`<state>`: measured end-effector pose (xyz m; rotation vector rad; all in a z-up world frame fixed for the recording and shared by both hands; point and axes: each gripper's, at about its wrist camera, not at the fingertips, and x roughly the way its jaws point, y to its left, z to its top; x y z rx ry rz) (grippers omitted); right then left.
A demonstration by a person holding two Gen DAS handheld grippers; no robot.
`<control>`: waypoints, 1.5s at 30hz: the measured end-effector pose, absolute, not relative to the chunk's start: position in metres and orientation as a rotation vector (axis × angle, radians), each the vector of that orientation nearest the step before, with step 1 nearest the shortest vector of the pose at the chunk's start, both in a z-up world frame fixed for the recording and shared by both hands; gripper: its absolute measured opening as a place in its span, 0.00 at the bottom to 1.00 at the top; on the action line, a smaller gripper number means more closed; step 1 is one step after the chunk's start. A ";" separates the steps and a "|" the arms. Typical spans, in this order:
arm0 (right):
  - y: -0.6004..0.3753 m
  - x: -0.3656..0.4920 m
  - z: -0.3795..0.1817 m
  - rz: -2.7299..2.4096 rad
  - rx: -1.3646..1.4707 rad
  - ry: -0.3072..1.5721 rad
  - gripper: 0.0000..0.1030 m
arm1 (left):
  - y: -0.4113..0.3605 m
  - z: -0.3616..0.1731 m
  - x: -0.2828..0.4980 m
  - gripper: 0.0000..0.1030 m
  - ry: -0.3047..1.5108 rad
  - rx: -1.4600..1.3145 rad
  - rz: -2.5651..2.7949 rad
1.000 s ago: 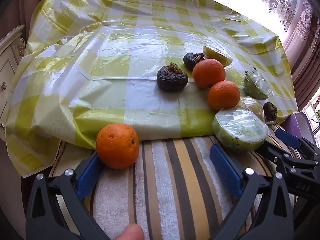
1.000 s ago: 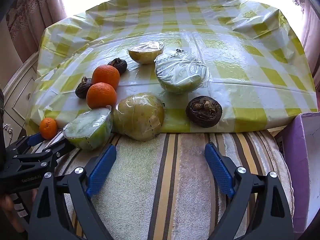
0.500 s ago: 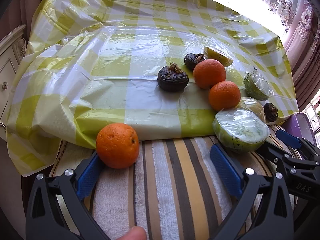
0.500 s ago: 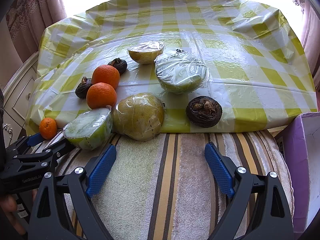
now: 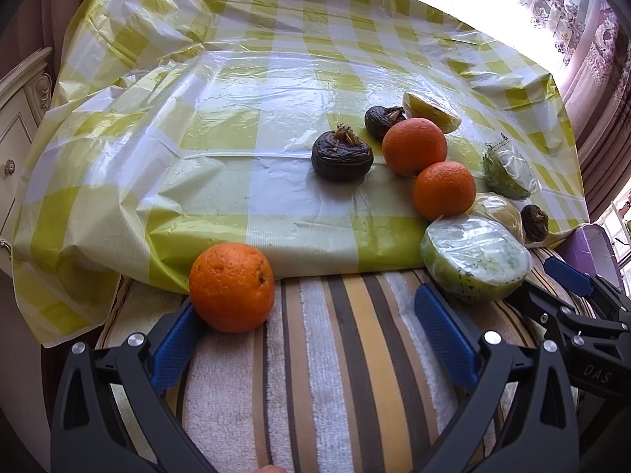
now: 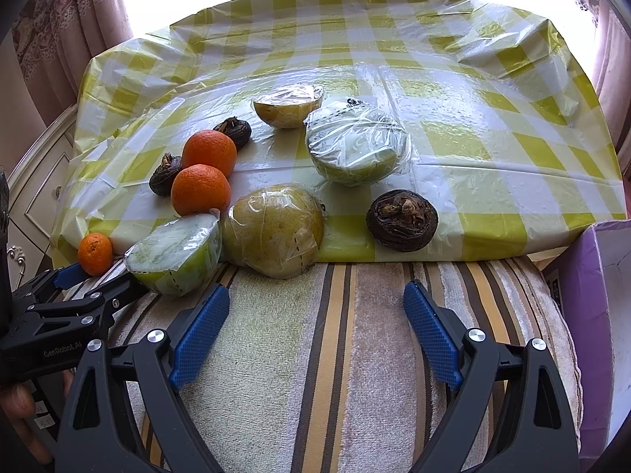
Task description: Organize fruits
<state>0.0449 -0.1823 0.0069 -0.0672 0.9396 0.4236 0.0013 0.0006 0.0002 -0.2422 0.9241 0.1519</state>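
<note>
The left claw (image 5: 307,335) is wide apart and holds nothing, and its left finger (image 5: 175,345) touches a lone orange (image 5: 232,287). That orange sits at the near left edge of the checked cloth (image 5: 221,126), where the cloth ends and a striped towel (image 5: 335,374) begins. The right claw (image 6: 315,333) is also wide apart and empty, low over the towel. The left half of the cloth is bare and gives lots of room. The other fruit crowds the right side: two oranges (image 5: 430,167), dark fruits (image 5: 342,155) and wrapped halves (image 6: 357,144). One wrapped half (image 5: 475,262) hangs over the near edge, just beside a wrapped pear (image 6: 274,230). A purple box (image 6: 595,315) stands at the far right. A white cabinet (image 5: 19,118) is on the left, and bright windows with curtains (image 6: 71,19) are behind the bench.
</note>
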 end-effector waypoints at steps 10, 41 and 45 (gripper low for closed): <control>-0.182 0.044 0.007 0.424 -0.068 0.939 0.85 | 0.006 0.000 0.001 0.99 0.924 -0.255 0.149; -0.183 0.044 0.007 0.424 -0.066 0.936 0.85 | 0.005 0.000 0.000 0.99 0.922 -0.255 0.150; -0.183 0.044 0.006 0.424 -0.065 0.935 0.85 | 0.005 0.000 0.000 0.99 0.922 -0.256 0.149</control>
